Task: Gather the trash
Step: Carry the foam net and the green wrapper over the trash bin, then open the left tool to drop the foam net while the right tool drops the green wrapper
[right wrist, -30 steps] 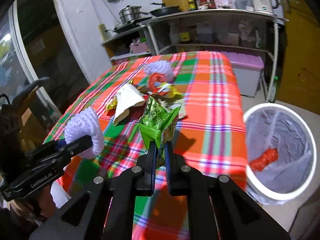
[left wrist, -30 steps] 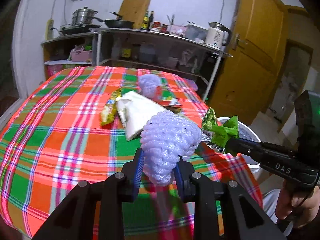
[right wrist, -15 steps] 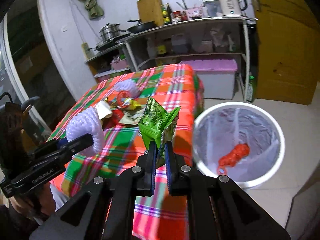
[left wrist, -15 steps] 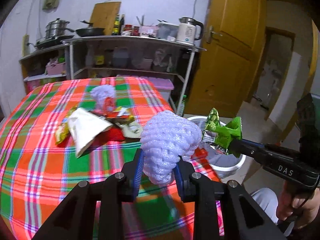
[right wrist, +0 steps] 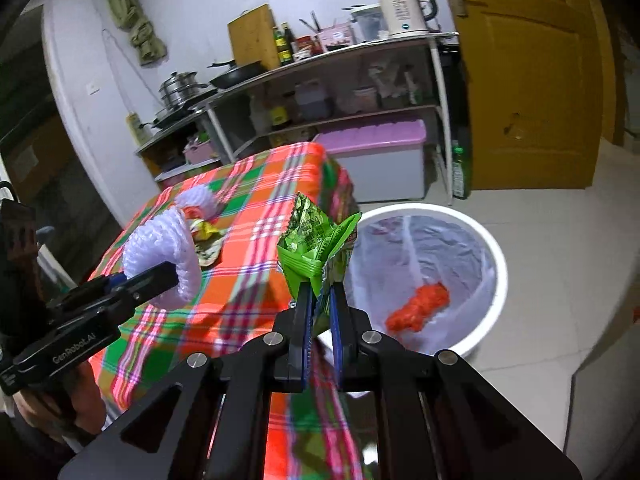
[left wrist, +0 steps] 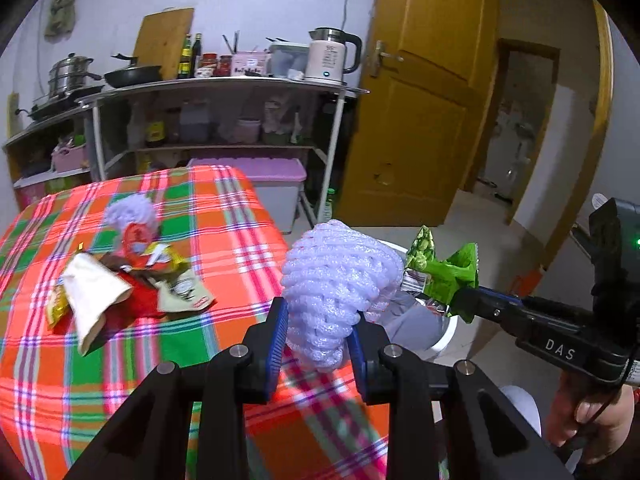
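Observation:
My left gripper [left wrist: 318, 330] is shut on a white foam fruit net [left wrist: 340, 280], held in the air over the table's right edge; it also shows in the right wrist view [right wrist: 164, 256]. My right gripper [right wrist: 320, 316] is shut on a green snack wrapper [right wrist: 316, 244], also seen in the left wrist view [left wrist: 444, 276], close to the white trash bin [right wrist: 494, 256]. The bin is lined with a bag and holds a red piece of trash [right wrist: 418, 306]. A pile of wrappers [left wrist: 120, 288] and a second foam net [left wrist: 132, 210] lie on the plaid table [left wrist: 224, 240].
A metal shelf rack [left wrist: 224, 120] with pots, bottles and a kettle [left wrist: 332, 58] stands behind the table. A lilac-lidded storage box [right wrist: 380, 156] sits under it. A yellow door [left wrist: 424, 120] is to the right. The bin stands on a tiled floor [right wrist: 560, 240].
Both grippers have swung right, away from the table's middle toward the bin, each keeping its load. The bin now lies closer and larger in the right wrist view.

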`<move>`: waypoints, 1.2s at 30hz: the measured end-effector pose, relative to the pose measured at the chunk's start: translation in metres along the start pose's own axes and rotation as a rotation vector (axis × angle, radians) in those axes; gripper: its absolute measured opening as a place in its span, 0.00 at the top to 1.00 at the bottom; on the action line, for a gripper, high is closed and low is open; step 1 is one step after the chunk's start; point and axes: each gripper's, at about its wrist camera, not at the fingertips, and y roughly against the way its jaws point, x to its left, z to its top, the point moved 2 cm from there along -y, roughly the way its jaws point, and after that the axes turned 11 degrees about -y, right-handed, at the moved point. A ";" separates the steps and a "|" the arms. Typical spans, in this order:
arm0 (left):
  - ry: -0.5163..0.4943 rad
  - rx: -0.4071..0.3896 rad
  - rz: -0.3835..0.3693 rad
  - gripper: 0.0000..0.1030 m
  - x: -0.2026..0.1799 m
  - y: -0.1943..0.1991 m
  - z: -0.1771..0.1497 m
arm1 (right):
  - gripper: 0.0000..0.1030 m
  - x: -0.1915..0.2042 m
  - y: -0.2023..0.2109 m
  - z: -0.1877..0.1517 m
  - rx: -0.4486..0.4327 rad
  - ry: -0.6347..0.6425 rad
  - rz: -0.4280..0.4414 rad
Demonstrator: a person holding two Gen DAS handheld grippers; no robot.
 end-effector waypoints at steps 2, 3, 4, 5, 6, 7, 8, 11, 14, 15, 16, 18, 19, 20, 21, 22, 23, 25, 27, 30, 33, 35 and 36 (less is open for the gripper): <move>-0.009 0.002 -0.012 0.72 -0.006 -0.006 0.003 | 0.91 -0.009 0.001 0.001 -0.003 -0.012 -0.010; -0.013 0.004 -0.018 0.72 -0.009 -0.011 0.005 | 0.91 -0.013 0.000 0.003 -0.003 -0.020 -0.016; -0.015 0.007 -0.021 0.72 -0.010 -0.014 0.006 | 0.91 -0.017 0.000 0.002 -0.003 -0.026 -0.020; -0.018 0.012 -0.029 0.72 -0.013 -0.019 0.007 | 0.91 -0.021 -0.001 0.003 -0.002 -0.032 -0.025; -0.020 0.016 -0.034 0.72 -0.015 -0.023 0.008 | 0.91 -0.025 -0.002 0.004 -0.001 -0.040 -0.030; -0.022 0.021 -0.038 0.72 -0.017 -0.027 0.008 | 0.91 -0.028 -0.003 0.004 0.001 -0.045 -0.034; -0.025 0.026 -0.044 0.72 -0.019 -0.032 0.009 | 0.91 -0.032 -0.005 0.005 0.004 -0.053 -0.040; -0.034 0.045 -0.059 0.72 -0.025 -0.046 0.010 | 0.91 -0.041 -0.010 0.005 0.014 -0.066 -0.050; -0.041 0.063 -0.072 0.72 -0.030 -0.059 0.010 | 0.91 -0.050 -0.018 0.006 0.032 -0.078 -0.061; -0.043 0.069 -0.075 0.72 -0.031 -0.062 0.009 | 0.91 -0.051 -0.020 0.005 0.037 -0.080 -0.064; -0.045 0.075 -0.078 0.71 -0.033 -0.066 0.009 | 0.91 -0.054 -0.023 0.005 0.044 -0.084 -0.068; -0.047 0.090 -0.084 0.71 -0.035 -0.075 0.009 | 0.91 -0.059 -0.029 0.005 0.057 -0.089 -0.076; -0.047 0.096 -0.087 0.71 -0.036 -0.079 0.009 | 0.91 -0.061 -0.032 0.004 0.065 -0.093 -0.078; -0.046 0.105 -0.092 0.71 -0.037 -0.083 0.009 | 0.91 -0.063 -0.035 0.005 0.073 -0.097 -0.080; -0.044 0.111 -0.094 0.71 -0.037 -0.087 0.009 | 0.91 -0.065 -0.037 0.005 0.079 -0.099 -0.082; -0.042 0.118 -0.095 0.71 -0.037 -0.090 0.009 | 0.91 -0.066 -0.039 0.004 0.085 -0.101 -0.084; -0.039 0.124 -0.095 0.71 -0.037 -0.094 0.009 | 0.91 -0.068 -0.043 0.004 0.094 -0.105 -0.086; -0.035 0.140 -0.097 0.70 -0.037 -0.102 0.009 | 0.91 -0.071 -0.047 0.003 0.104 -0.110 -0.091; -0.032 0.152 -0.099 0.68 -0.037 -0.109 0.009 | 0.91 -0.074 -0.051 0.003 0.114 -0.114 -0.105; -0.023 0.170 -0.106 0.65 -0.038 -0.119 0.010 | 0.89 -0.078 -0.056 0.004 0.122 -0.118 -0.119; -0.011 0.185 -0.110 0.59 -0.037 -0.127 0.009 | 0.82 -0.082 -0.060 0.004 0.126 -0.119 -0.127; 0.005 0.197 -0.120 0.57 -0.035 -0.130 0.008 | 0.73 -0.084 -0.062 0.003 0.127 -0.122 -0.131; 0.008 0.201 -0.121 0.56 -0.034 -0.132 0.008 | 0.72 -0.085 -0.062 0.003 0.126 -0.124 -0.131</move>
